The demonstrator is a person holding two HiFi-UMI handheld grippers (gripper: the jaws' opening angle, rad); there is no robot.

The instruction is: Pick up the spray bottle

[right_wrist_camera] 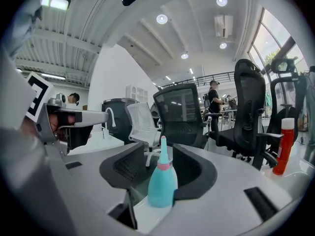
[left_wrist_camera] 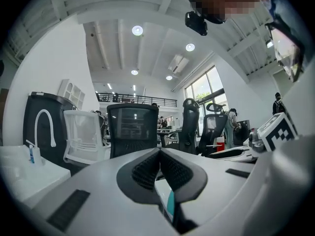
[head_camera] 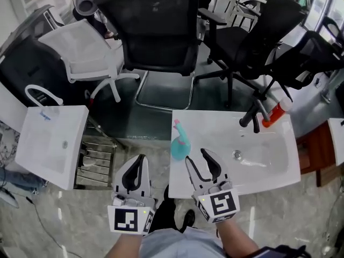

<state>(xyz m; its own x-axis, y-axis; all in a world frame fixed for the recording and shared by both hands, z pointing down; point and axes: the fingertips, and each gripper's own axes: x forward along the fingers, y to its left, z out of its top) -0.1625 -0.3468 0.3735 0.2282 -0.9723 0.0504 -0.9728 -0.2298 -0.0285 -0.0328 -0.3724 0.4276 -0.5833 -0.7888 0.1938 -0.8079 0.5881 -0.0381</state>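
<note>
A teal spray bottle (head_camera: 180, 144) with a pink collar and a pointed nozzle stands upright on the left end of a white sink counter (head_camera: 215, 127). My right gripper (head_camera: 198, 159) is open just behind it, at the counter's near edge. In the right gripper view the spray bottle (right_wrist_camera: 162, 181) stands in the gap ahead of the right gripper (right_wrist_camera: 161, 151), with space on its left side. My left gripper (head_camera: 137, 164) hangs over the floor left of the counter. In the left gripper view the left gripper (left_wrist_camera: 159, 154) has its pads together with nothing held.
The counter holds a basin (head_camera: 269, 156), a black faucet (head_camera: 252, 114) and a red bottle (head_camera: 277, 113) at its far right. A second white sink (head_camera: 48, 144) stands to the left. Black office chairs (head_camera: 156, 31) and a white chair (head_camera: 86, 52) crowd the far side.
</note>
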